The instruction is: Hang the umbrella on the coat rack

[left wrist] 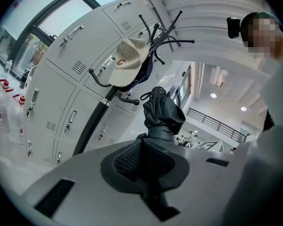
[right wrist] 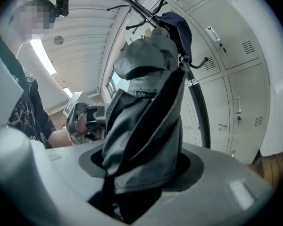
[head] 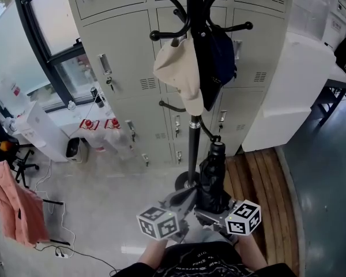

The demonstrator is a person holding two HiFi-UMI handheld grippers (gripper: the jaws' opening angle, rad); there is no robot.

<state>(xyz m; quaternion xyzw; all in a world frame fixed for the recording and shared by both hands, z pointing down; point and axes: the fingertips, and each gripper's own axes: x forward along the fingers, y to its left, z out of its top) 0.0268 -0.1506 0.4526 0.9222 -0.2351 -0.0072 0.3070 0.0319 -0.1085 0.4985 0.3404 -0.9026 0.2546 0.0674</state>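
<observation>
Umbrella (head: 214, 175), folded and dark, stands almost upright low in the head view, close in front of the person and just right of the rack (head: 192, 140). Its upper end comes up near a low hook (head: 215, 137) on the pole; whether it touches the pole cannot be told.

Both tools have hold of it. The left tool (left wrist: 144, 147) has its jaws almost together, pinched on a thin part of the umbrella, and the gathered fabric rises straight out from between its pads. The right tool (right wrist: 141, 161) has its jaws set wide, clamped round the thick rolled body of the umbrella, which fills the gap between them. In the head view the two marker cubes sit side by side at the umbrella's lower end, left and right of it.

Higher on the rack a cream cap (head: 176, 71) and a dark cap (head: 219, 62) hang side by side from the hooks. Grey lockers (head: 127, 68) stand behind the rack. A pink cloth (head: 14, 203) hangs at the left edge of the head view, well apart from the rack.
</observation>
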